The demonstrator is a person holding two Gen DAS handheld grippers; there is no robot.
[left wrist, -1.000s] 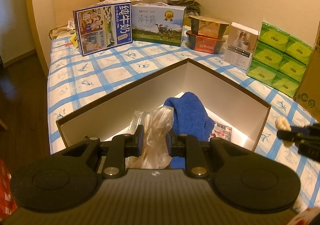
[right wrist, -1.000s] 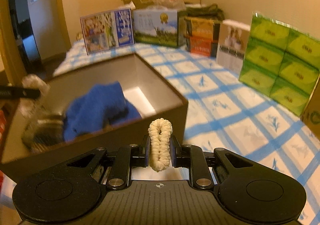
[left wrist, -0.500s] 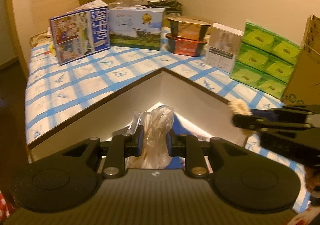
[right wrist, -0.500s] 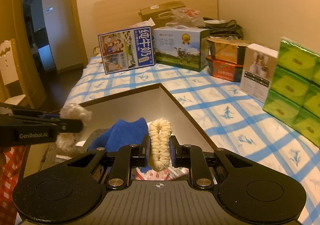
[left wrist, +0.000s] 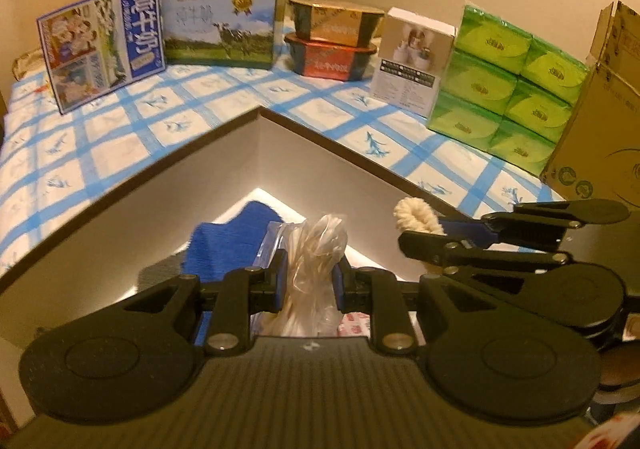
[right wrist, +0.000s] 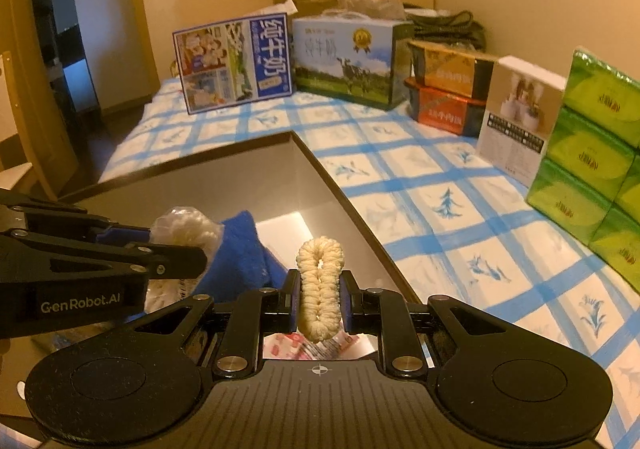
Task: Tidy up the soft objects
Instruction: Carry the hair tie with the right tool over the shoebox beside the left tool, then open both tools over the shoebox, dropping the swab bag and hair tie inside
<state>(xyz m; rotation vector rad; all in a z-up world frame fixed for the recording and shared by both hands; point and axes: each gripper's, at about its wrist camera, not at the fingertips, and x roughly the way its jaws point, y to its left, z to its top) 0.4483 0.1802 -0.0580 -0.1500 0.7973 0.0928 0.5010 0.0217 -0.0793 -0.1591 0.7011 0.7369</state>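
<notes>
An open brown box (left wrist: 320,137) (right wrist: 344,193) sits on the checked bed. A blue towel (left wrist: 228,245) (right wrist: 240,253) lies inside it. My left gripper (left wrist: 307,281) is shut on a clear plastic bag (left wrist: 316,249) holding something cream, above the box's inside; it also shows in the right wrist view (right wrist: 188,237). My right gripper (right wrist: 320,297) is shut on a cream fuzzy scrunchie (right wrist: 320,281) over the box, just right of the left gripper; the scrunchie also shows in the left wrist view (left wrist: 414,215).
Milk cartons (left wrist: 104,53), stacked food tubs (left wrist: 332,41), a white box (left wrist: 412,61) and green tissue packs (left wrist: 504,85) line the far and right sides of the bed. A cardboard box (left wrist: 600,121) stands at far right. A red-printed packet (right wrist: 288,345) lies in the box.
My right gripper has moved left with the scrunchie, from beside the box to over its inside, close to the left gripper. The left gripper keeps holding the bag.
</notes>
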